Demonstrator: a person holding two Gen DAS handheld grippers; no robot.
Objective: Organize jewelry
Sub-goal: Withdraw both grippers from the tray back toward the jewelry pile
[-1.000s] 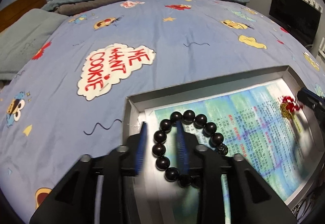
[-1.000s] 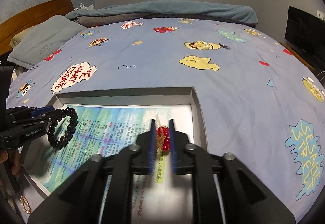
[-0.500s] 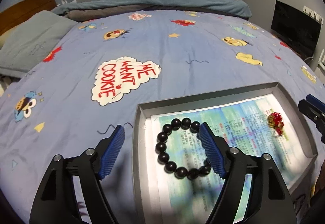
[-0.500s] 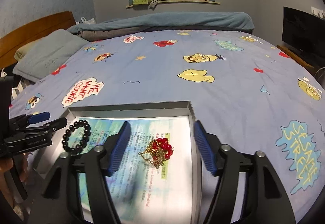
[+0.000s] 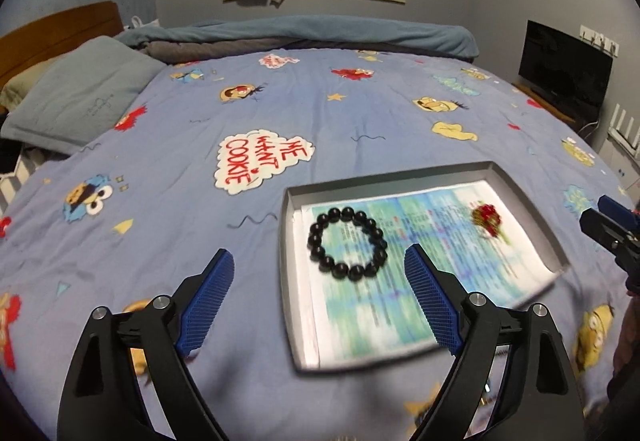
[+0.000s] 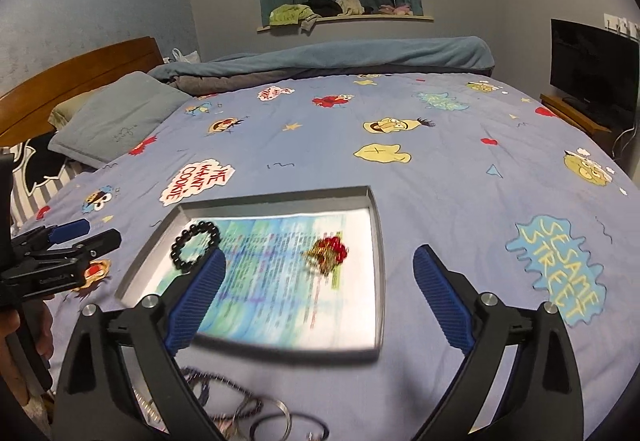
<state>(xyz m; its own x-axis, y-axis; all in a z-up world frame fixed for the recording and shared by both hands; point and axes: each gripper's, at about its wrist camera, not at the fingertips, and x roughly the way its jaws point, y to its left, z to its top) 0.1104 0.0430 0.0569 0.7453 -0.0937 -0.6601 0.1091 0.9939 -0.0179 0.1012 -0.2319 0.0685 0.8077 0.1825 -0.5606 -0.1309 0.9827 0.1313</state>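
Your left gripper (image 5: pixel 318 297) has its jaws opening wide with nothing between them; the black bead bracelet (image 5: pixel 347 243) lies flat in the tray (image 5: pixel 285 261), just above centre of the left wrist view, clear of both blue pads. It rests at the tray's left end, on the printed paper liner (image 5: pixel 420 237), so it looks placed, not dropped.

Your right gripper (image 6: pixel 318 291) is likewise opening and empty. The red and gold piece (image 6: pixel 328 251) sits near the middle of the right wrist view, toward the tray's right end, well apart from the bracelet, which keeps the two from tangling.

At the bottom of the right wrist view a loose heap of chains and rings (image 6: pixel 248 407) lies on the bedspread (image 6: pixel 440 169) outside the tray. Judging by that, more sorting remains, and open jaws suit the next pick.
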